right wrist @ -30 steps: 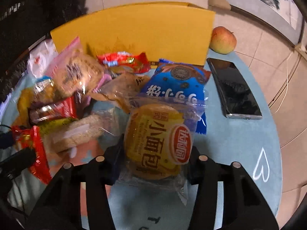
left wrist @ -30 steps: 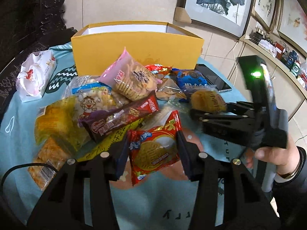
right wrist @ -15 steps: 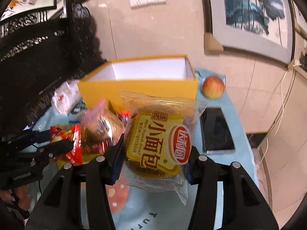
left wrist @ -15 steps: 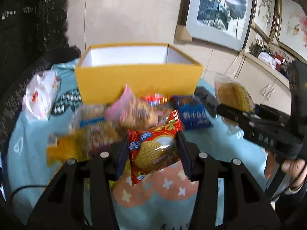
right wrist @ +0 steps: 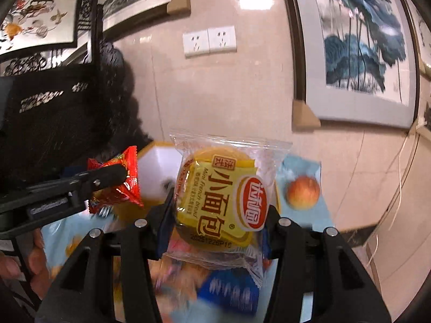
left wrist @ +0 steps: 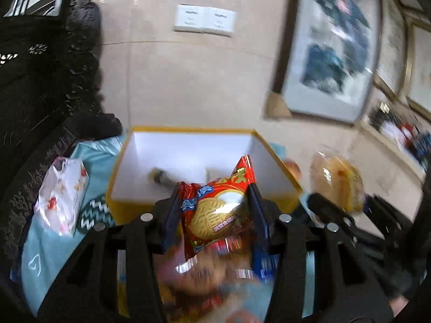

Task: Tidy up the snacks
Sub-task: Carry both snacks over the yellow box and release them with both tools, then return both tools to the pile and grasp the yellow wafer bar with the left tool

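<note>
A small dark object (left wrist: 161, 177) is seen inside the yellow box (left wrist: 126, 210). The red biscuit packet (left wrist: 215, 210) is clamped by the left gripper (left wrist: 215, 215), the bread packet (right wrist: 221, 196) by the right gripper (right wrist: 219, 215). An apple (right wrist: 303, 192), at 3 o'clock, is clear only in the right view.

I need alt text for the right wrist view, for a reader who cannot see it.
The right gripper holds a yellow bread packet above the table. To its left, the left gripper holds a red biscuit packet near the yellow box; an apple lies at right.

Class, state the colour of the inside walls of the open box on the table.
White inside, yellow outside; the box shows best in the left wrist view.
</note>
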### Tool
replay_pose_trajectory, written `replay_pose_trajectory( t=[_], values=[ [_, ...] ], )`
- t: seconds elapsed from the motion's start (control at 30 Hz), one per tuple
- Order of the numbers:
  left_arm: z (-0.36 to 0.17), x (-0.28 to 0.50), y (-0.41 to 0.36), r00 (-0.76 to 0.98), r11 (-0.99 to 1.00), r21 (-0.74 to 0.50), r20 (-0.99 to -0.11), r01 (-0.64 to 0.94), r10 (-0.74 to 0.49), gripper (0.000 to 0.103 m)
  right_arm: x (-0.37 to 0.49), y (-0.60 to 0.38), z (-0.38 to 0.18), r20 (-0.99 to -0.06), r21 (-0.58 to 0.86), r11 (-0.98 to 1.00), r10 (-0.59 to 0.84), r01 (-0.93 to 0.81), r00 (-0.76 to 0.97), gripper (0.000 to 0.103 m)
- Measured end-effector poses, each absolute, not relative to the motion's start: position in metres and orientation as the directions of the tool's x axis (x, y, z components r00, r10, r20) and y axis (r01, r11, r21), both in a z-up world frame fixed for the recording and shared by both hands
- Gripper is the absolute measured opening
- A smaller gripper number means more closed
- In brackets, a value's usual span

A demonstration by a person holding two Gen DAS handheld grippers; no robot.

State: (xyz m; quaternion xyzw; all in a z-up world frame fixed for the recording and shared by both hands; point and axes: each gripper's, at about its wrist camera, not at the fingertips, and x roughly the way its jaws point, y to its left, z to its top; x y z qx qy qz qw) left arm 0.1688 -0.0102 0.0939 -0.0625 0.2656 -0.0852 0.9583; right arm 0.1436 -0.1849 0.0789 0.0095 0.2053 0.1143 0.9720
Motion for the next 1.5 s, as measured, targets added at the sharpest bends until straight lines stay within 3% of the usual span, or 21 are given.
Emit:
replay_pose_trajectory(
  t=[0.1, 0.27, 0.3, 0.33, 0.37, 0.4, 0.47, 0.73, 0.87, 0.97, 1.17, 1.5],
  values=[
    [0.089, 0.210, -0.007, 0.835, 0.980, -0.189, -0.529, 0.058, -0.152, 0.049, 0.176, -0.180, 0.077, -0.387, 0.066, 0.981, 0.195, -0.184, 0.901, 0.052],
    [0.068, 0.249, -0.007, 0.816, 0.981, -0.191, -0.561, 0.036, -0.139, 0.051, 0.234, -0.178, 0.050, -0.467, 0.125, 0.982, 0.182, -0.139, 0.866, 0.054],
    [0.062, 0.257, -0.008, 0.810, 0.983, -0.179, -0.572, 0.030, -0.129, 0.056, 0.243, -0.176, 0.043, -0.492, 0.118, 0.985, 0.166, -0.123, 0.855, 0.062],
    [0.057, 0.262, -0.007, 0.803, 0.986, -0.168, -0.585, 0.020, -0.116, 0.075, 0.250, -0.174, 0.037, -0.526, 0.101, 0.990, 0.141, -0.103, 0.839, 0.068],
    [0.053, 0.263, -0.005, 0.803, 0.986, -0.165, -0.589, -0.004, -0.095, 0.086, 0.252, -0.174, 0.036, -0.532, 0.090, 0.991, 0.129, -0.095, 0.837, 0.075],
    [0.053, 0.262, -0.002, 0.807, 0.985, -0.171, -0.584, -0.013, -0.090, 0.087, 0.250, -0.175, 0.035, -0.513, 0.078, 0.993, 0.117, -0.090, 0.851, 0.075],
    [0.051, 0.256, 0.005, 0.817, 0.980, -0.199, -0.567, -0.013, -0.104, 0.088, 0.241, -0.177, 0.037, -0.470, 0.074, 0.992, 0.127, -0.105, 0.874, 0.075],
    [0.055, 0.227, 0.008, 0.813, 0.981, -0.192, -0.572, -0.002, -0.110, 0.088, 0.208, -0.188, 0.045, -0.478, 0.078, 0.987, 0.161, -0.141, 0.863, 0.076],
    [0.058, 0.201, 0.006, 0.811, 0.984, -0.175, -0.575, 0.010, -0.111, 0.090, 0.182, -0.194, 0.042, -0.493, 0.094, 0.987, 0.161, -0.131, 0.855, 0.095],
    [0.059, 0.178, 0.006, 0.814, 0.988, -0.150, -0.572, 0.016, -0.100, 0.095, 0.156, -0.200, 0.042, -0.488, 0.112, 0.985, 0.166, -0.128, 0.857, 0.101],
    [0.047, 0.126, 0.010, 0.806, 0.992, -0.112, -0.583, 0.049, -0.106, 0.101, 0.113, -0.209, 0.027, -0.520, 0.158, 0.979, 0.194, -0.129, 0.832, 0.102],
    [0.006, 0.065, 0.031, 0.773, 0.998, -0.056, -0.632, 0.029, -0.058, 0.101, 0.079, -0.207, -0.017, -0.586, 0.237, 0.964, 0.244, -0.125, 0.773, 0.102]
  ],
)
